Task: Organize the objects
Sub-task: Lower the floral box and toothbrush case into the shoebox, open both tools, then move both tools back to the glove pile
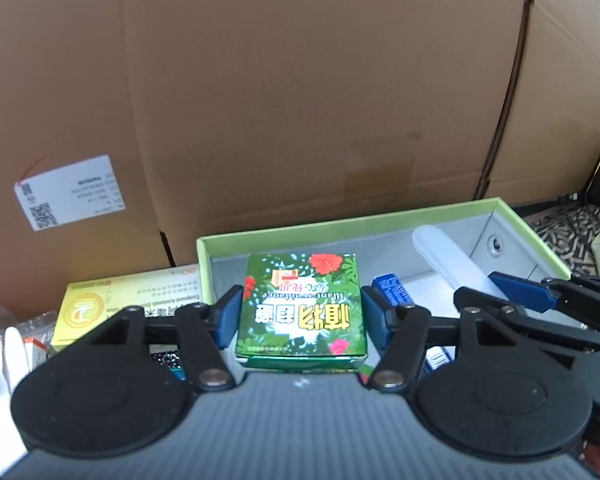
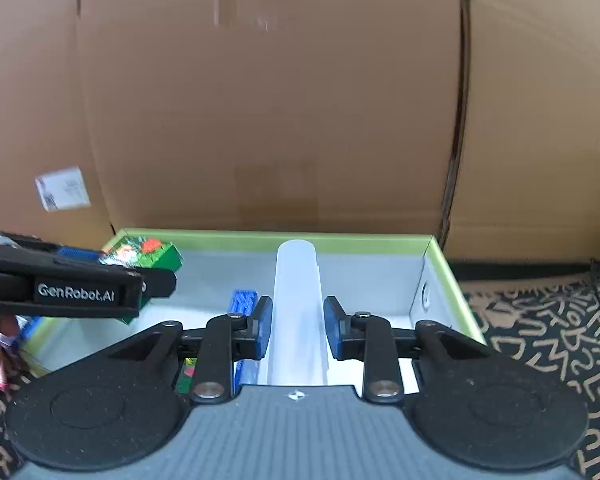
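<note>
A green-rimmed tray [image 1: 340, 225] with a grey inside sits before big cardboard boxes. My left gripper [image 1: 302, 316] is shut on a green flowered box [image 1: 302, 308] and holds it over the tray's left part. A blue box [image 1: 392, 292] lies beside it in the tray. My right gripper [image 2: 298, 328] is open, its blue pads on either side of a translucent white case [image 2: 298, 300] that lies in the tray [image 2: 448, 276], with small gaps on both sides. The left gripper with the green box [image 2: 156, 254] shows at the left of the right wrist view.
Tall cardboard boxes [image 1: 300, 100] wall off the back. A yellow box [image 1: 132, 300] and white plastic items [image 1: 0, 356] lie left of the tray. A black patterned cloth [image 2: 540, 328] covers the surface to the right.
</note>
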`<state>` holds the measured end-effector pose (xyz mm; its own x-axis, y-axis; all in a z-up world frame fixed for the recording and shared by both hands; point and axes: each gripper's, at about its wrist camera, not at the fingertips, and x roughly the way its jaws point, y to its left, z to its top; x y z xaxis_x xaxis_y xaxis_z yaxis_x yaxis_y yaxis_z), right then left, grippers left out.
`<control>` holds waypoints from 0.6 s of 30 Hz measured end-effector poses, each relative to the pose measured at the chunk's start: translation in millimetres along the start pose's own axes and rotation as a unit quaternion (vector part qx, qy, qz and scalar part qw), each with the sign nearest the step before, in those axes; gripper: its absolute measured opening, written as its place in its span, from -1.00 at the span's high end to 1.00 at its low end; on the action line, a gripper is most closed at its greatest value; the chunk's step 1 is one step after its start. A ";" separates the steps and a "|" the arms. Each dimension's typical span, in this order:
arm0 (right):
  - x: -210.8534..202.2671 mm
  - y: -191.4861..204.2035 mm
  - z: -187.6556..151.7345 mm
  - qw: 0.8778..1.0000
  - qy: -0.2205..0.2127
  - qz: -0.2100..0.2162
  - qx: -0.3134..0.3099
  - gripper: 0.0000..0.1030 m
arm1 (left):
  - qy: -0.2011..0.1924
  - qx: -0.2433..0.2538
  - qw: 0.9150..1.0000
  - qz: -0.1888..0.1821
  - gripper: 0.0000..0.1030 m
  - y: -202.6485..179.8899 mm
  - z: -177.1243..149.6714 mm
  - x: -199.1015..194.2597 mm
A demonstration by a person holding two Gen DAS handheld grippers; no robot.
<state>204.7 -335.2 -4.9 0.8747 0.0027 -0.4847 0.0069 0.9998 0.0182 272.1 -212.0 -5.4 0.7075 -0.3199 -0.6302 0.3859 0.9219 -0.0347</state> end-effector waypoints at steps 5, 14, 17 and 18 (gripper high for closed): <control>17.7 4.6 -8.3 1.000 0.030 -0.002 -0.009 0.39 | -0.001 0.012 1.000 -0.024 -0.57 -0.2 -3.7 10.6; -63.0 -12.4 -10.1 0.996 -0.076 -0.008 0.039 -0.39 | -0.100 -0.018 0.994 -0.027 -1.00 17.4 -31.7 -73.1; -92.2 -8.7 -23.9 0.993 -0.097 0.014 0.062 -0.51 | -0.105 -0.023 0.994 -0.009 -1.00 21.7 -52.4 -101.3; -98.6 -5.6 -29.9 0.993 -0.098 0.024 0.067 -0.52 | -0.104 -0.023 0.994 -0.002 -1.00 23.4 -60.8 -107.9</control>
<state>103.9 -340.5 16.7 0.9530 0.0334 -0.3010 0.0158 0.9870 0.1598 168.7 -142.6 14.6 0.8149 -0.3572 -0.4564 0.3647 0.9281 -0.0752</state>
